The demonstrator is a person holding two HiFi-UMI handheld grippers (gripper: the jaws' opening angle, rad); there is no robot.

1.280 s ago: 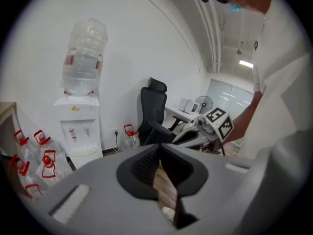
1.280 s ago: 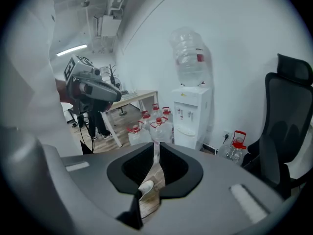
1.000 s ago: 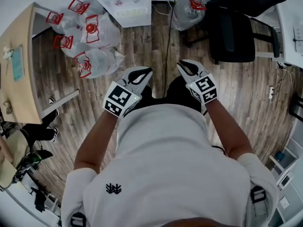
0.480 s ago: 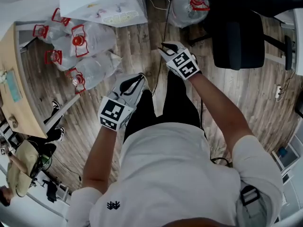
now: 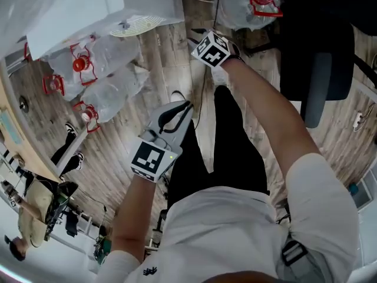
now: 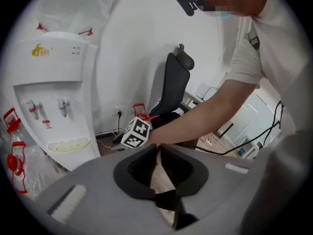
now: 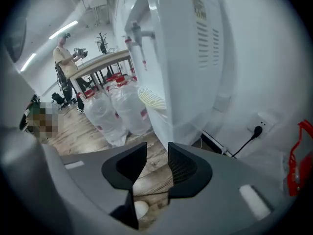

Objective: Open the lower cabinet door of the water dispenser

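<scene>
Right gripper (image 7: 157, 153): jaws released and opening, with only bare wooden floor (image 7: 146, 177) showing in the gap between them. Left gripper (image 6: 157, 151): jaws closed almost tip to tip, nothing held. In the head view the right gripper (image 5: 203, 40) reaches far out toward the water dispenser (image 5: 76, 10), while the left gripper (image 5: 177, 109) hangs back near the person's legs, so the right hand is clearly the nearer one. From the right jaws the water dispenser (image 7: 186, 58) stands upright just ahead and slightly left. Its front, with the drip tray (image 7: 152, 98), is turned to the left, so the jaws face its corner and side wall more than its front. The lower cabinet (image 7: 166, 124) sits under the tray, down at floor level. No seam or handle of the door can be made out in any view. Judgement: the door's long axis should run vertically, so the right jaws need to come round to the left, onto the front face, before any grip. Water bottles (image 7: 120, 111) lie on the floor just left of the front, crowding that approach.
</scene>
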